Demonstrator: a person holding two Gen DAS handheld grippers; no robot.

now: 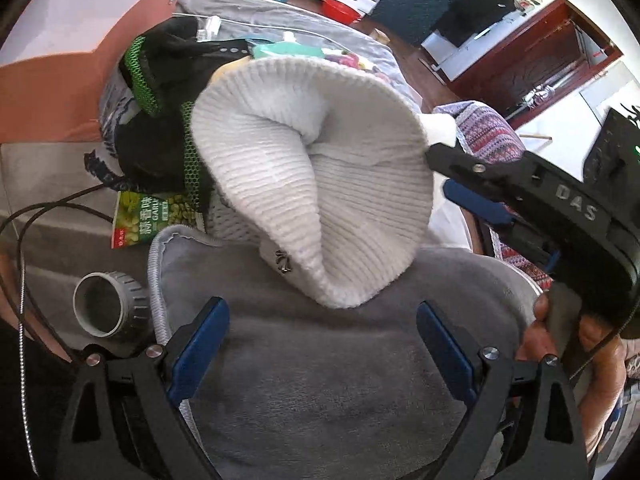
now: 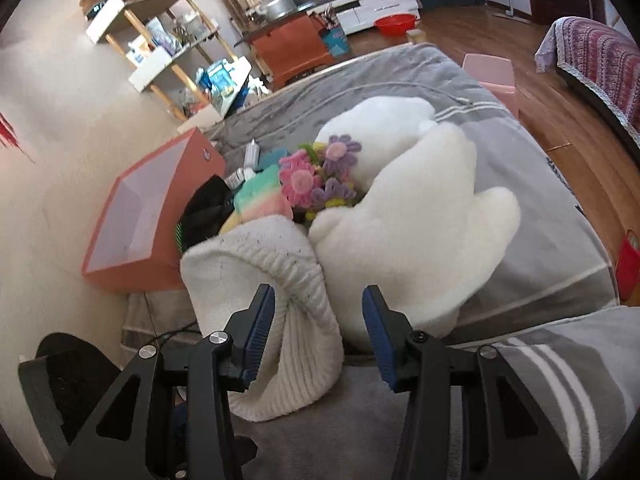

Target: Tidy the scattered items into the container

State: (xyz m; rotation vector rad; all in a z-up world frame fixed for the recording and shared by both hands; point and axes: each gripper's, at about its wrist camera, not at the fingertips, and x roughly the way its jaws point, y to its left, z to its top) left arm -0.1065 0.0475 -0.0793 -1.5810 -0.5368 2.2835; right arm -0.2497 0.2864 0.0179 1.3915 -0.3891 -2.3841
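Ribbed white knit hat [image 1: 316, 184] lies on the grey bed [image 1: 320, 360] beside the orange box [image 1: 80, 60]; our left gripper [image 1: 322, 348] hovers released below it. From the right wrist, our right gripper [image 2: 318, 336] straddles the hat's rim [image 2: 304, 304], pads not yet pressing, likely to lift it boxward.

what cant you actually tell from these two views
- Inside of the orange box: the right wrist view shows only pale walls, its floor is hidden; the left wrist view cuts it off.
- Black and green item: its shape is buried under the white knit hat.
- Right tongs: whether either pad presses the hat's brim is unclear.
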